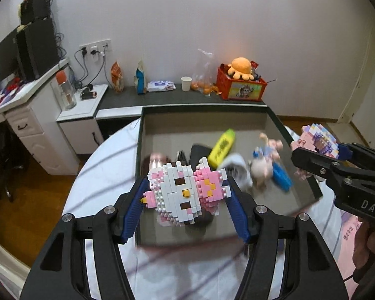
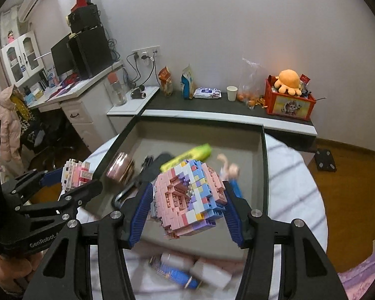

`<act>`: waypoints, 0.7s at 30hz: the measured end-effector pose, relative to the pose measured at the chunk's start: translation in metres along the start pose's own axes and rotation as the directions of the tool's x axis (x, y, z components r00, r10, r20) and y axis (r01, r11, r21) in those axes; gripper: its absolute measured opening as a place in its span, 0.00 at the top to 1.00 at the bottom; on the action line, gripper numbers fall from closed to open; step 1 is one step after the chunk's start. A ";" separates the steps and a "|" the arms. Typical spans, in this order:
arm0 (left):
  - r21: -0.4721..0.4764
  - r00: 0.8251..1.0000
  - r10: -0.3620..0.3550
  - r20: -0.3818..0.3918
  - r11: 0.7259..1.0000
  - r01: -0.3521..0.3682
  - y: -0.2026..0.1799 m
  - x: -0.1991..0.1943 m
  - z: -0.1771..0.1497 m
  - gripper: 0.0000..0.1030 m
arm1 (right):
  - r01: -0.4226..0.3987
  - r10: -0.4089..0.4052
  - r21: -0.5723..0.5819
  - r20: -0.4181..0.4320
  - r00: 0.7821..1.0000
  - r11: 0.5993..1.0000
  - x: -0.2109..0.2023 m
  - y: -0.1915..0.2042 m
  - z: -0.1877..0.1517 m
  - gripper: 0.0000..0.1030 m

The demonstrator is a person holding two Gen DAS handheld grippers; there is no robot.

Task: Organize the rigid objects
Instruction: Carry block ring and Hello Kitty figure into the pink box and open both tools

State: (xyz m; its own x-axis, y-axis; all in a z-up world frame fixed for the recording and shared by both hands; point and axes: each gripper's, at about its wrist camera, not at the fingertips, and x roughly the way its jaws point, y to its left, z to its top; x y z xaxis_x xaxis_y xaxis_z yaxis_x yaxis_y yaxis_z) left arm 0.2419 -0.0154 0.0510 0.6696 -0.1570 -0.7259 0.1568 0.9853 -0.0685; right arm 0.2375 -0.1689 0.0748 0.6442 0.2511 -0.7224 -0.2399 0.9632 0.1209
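Tools first: our left tool [image 1: 187, 195] is closed about halfway, its blue pads pressed against both sides of a white-and-pink brick figure [image 1: 186, 192], which we hold in the air above the near end of the grey tray [image 1: 275, 122]. Our right tool [image 2: 187, 200] is set to a similar width and clamps a pastel brick model [image 2: 190, 197] of pink, purple, blue and yellow pieces, also lifted over the tray. From the left wrist view, this right tool sits at the tray's right edge, well apart from the left one.

Beneath them, the tray holds a yellow-green bottle [image 1: 222, 147], a small doll figure [image 1: 265, 160], a blue object [image 1: 282, 175], a dark object [image 1: 197, 153] and a roll of pinkish tape [image 2: 121, 168]; motion blur hides finer detail. The tray lies on a round white worktop [image 1: 100, 170]. Near us on the worktop, blurred white and blue packets [image 2: 187, 272] lie just outside the tray.
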 end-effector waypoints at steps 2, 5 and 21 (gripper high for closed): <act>0.007 1.000 0.000 0.002 1.000 0.000 -0.002 0.009 0.012 0.39 | 0.003 -0.003 0.001 -0.007 1.000 1.000 0.011 -0.004 0.010 0.46; 0.024 1.000 0.002 -0.005 1.000 -0.002 -0.008 0.027 0.028 0.39 | 0.014 -0.014 0.004 -0.029 0.999 1.000 0.033 -0.011 0.024 0.46; 0.075 0.991 0.036 -0.131 0.997 -0.026 -0.020 0.117 0.058 0.39 | 0.058 -0.048 0.051 -0.190 0.981 0.997 0.121 -0.047 0.039 0.45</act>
State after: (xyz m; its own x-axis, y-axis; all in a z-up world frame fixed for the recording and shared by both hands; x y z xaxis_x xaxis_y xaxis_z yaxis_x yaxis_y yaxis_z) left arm 0.3595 -0.0572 0.0071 0.5738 -0.1115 -0.8113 0.1934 0.9811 0.0019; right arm 0.3547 -0.1796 0.0083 0.5053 0.1823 -0.8434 -0.1647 0.9798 0.1131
